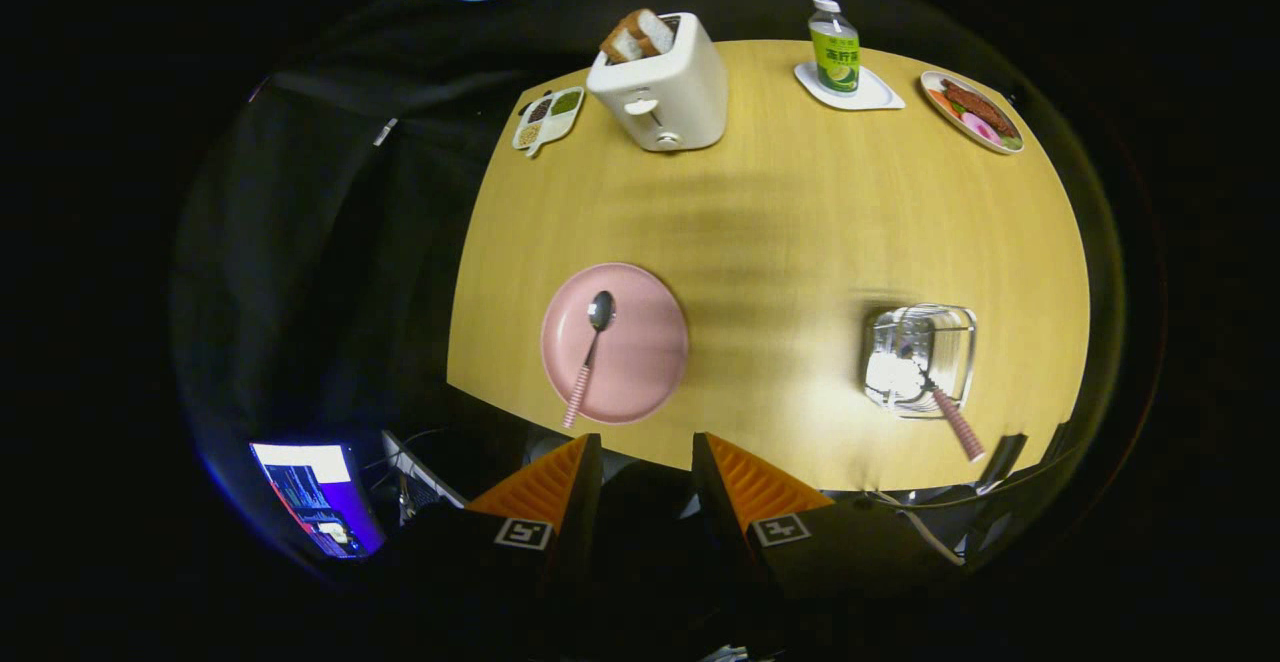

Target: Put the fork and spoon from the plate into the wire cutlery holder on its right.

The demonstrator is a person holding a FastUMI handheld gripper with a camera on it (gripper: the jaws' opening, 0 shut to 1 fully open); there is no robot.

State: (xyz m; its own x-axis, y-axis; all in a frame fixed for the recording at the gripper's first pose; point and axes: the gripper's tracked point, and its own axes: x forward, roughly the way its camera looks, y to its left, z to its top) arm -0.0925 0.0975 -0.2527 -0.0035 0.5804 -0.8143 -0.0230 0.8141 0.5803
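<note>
The gripper [648, 462] hangs high above the near edge of the table [800, 232], looking steeply down on it; its fingers [545, 487] stand spread with nothing between them, and the gap points at the bare wood just right of the plate [640, 362].

Beyond the left finger lies the pink plate, near the table's front edge; the spoon [590, 357] rests on it, bowl toward the far side, striped handle running back toward the gripper and overhanging the near rim; its long axis leans slightly to the right as it goes away.

Well to the right of the plate, beyond the right finger, stands the wire holder [920, 357]; the fork [945, 407] sits in it, head down inside the wires, its striped handle slanting out toward the near right corner of the table.

Along the far side, from the left: a small divided tray [548, 119]; a white toaster [662, 82] with bread [636, 36] standing in its slot; a bottle [835, 47] upright on a white coaster [850, 90], its green label too small to read; a plate of food [972, 112].
</note>
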